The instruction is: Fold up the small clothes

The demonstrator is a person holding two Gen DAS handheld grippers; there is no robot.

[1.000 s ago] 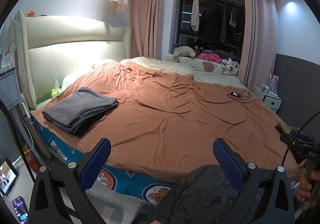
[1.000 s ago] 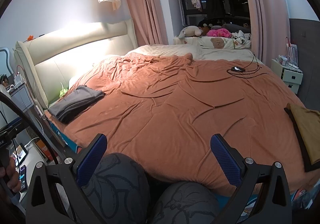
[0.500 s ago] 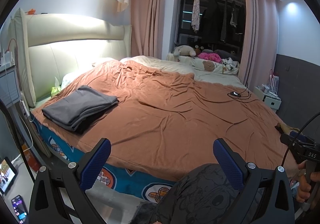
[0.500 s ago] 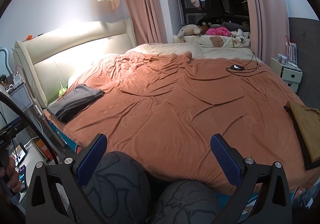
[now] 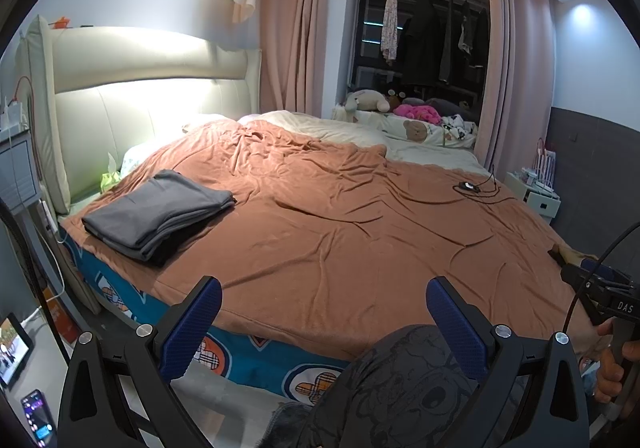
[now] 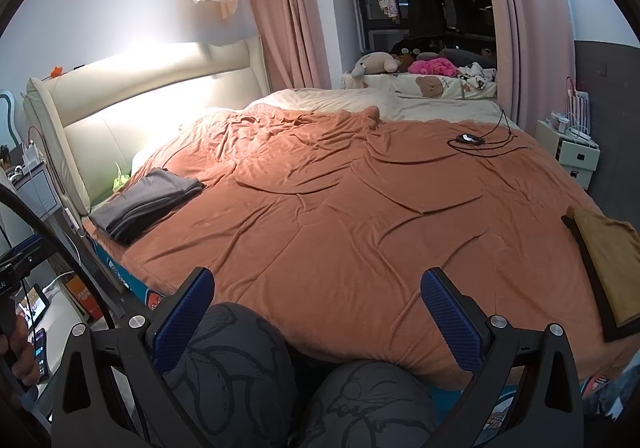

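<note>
Folded grey garment point(image 5: 158, 213) left of frame on rust blanket point(image 5: 340, 232), long axis toward headboard. Left gripper point(image 5: 324, 322), right gripper point(image 6: 316, 312): both wide, empty.

One legible marking is noted: the white letters "DAS" are printed on the black body of the right gripper point(image 5: 616, 304), seen at the right edge of the left wrist view. Lit screens are seen on a tablet point(image 5: 14, 352) and a phone point(image 5: 38, 418) at lower left, but their content is too small to be read. No other text is legible.
</note>
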